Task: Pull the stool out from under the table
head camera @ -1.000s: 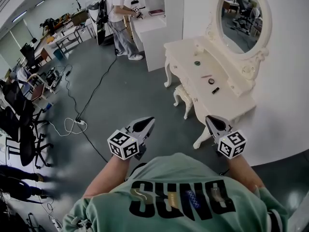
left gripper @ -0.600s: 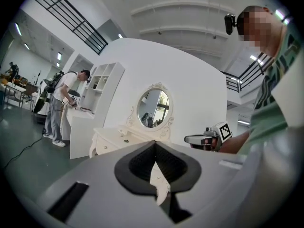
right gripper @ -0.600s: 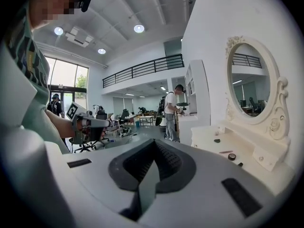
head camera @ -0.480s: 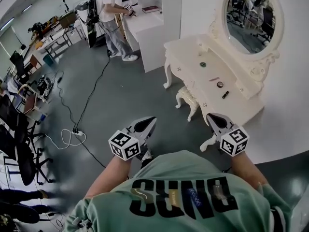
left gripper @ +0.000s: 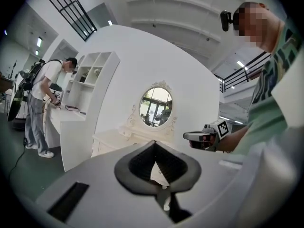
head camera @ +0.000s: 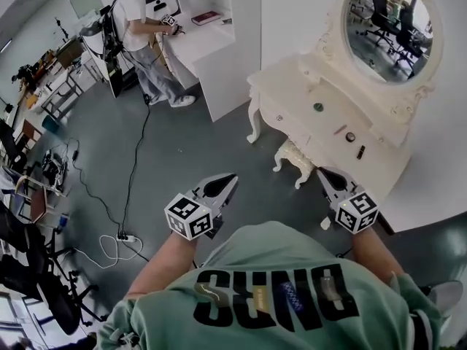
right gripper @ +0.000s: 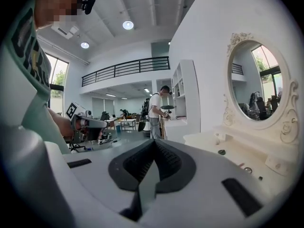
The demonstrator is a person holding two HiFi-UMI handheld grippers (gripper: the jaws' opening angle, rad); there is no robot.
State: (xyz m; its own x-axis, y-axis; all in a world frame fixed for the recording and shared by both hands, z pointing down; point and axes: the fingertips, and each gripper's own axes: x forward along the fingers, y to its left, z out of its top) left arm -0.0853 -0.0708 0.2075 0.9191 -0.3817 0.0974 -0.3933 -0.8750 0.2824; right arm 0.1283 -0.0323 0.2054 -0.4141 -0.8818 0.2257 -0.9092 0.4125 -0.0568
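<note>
Head view: the stool sat tucked under the front edge of the white desk, with only its carved legs and seat edge showing. You held both grippers out in front of your chest, neither touching the stool. The left gripper had its jaws closed with nothing between them. The right gripper, nearer the desk, was likewise closed and empty.
</note>
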